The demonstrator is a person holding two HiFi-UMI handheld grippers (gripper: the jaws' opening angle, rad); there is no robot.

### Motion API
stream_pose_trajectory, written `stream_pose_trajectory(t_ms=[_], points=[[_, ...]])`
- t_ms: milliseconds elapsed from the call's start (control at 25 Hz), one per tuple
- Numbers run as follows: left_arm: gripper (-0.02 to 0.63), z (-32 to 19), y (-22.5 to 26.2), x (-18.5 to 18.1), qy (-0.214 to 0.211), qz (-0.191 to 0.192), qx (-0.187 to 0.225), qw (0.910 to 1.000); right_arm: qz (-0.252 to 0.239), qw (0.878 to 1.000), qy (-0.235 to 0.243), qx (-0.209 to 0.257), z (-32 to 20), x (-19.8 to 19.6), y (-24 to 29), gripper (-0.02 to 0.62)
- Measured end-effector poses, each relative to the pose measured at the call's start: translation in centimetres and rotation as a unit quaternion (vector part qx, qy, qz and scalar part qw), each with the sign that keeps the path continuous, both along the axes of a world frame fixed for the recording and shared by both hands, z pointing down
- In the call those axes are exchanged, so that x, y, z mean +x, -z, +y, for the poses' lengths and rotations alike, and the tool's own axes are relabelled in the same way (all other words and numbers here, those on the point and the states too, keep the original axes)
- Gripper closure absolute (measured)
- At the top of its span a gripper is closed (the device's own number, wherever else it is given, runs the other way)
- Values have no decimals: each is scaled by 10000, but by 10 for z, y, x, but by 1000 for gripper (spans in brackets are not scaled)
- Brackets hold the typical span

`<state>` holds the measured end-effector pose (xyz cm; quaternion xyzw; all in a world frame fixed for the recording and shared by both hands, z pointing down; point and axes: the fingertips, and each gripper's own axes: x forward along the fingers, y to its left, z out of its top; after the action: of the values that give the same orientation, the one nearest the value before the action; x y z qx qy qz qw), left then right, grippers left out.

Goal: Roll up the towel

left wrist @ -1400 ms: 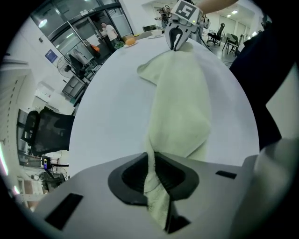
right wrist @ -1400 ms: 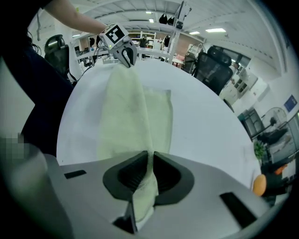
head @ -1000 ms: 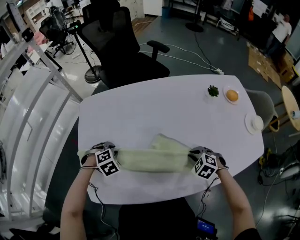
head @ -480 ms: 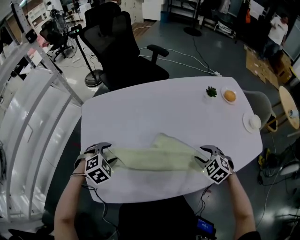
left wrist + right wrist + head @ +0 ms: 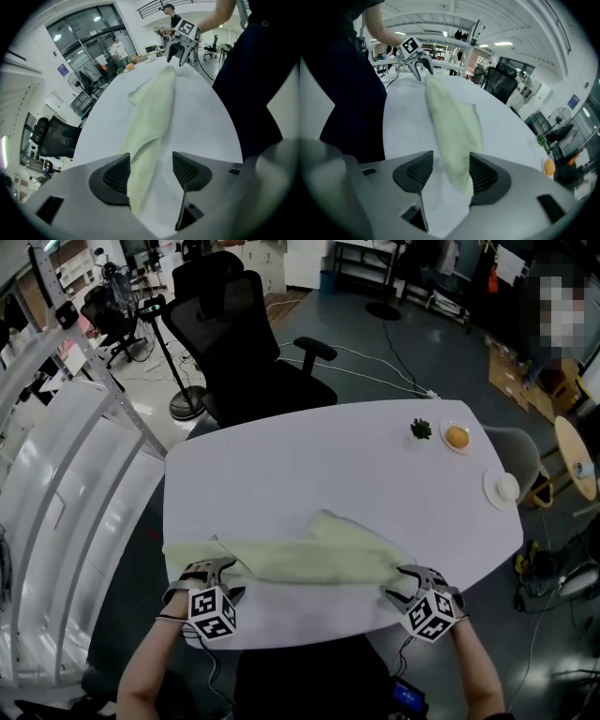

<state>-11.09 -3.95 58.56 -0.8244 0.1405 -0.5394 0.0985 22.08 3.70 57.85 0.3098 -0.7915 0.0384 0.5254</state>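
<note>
Pointing steeply down, left hand-held gripper and right hand-held gripper have just opened, towel ends between jaws.

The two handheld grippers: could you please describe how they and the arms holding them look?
The left gripper and the right gripper each have a grey body, two dark mesh-textured pads and a white cube with black square markers. Thin dark cables trail from them. No sleeves cover the forearms.
</note>
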Motion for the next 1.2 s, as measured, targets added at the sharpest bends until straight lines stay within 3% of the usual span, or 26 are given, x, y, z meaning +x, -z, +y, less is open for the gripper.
stream_pose_trajectory(t_ms=[200,360,480,560,840,1200], points=[[330,-12,-20,-1,9,-234,119,9997,204,9996,17,-177,-2,11,-35,341],[488,-24,-29,-1,-193,-615,562,9963,500,9984,88,-235,-7,27,-49,449],[539,-24,-33,-3,-339,-781,652,9942,656,9975,209,-171,-7,30,-48,493],[552,-21,-34,-4,-338,-821,591,9943,789,9963,327,-115,-5,30,-46,559],[560,5,-15,-9,-248,-656,44,9975,757,9950,568,-318,12,27,-28,566],[558,59,-22,-18,-499,-770,-563,9942,594,9879,788,-1200,54,31,-16,566]])
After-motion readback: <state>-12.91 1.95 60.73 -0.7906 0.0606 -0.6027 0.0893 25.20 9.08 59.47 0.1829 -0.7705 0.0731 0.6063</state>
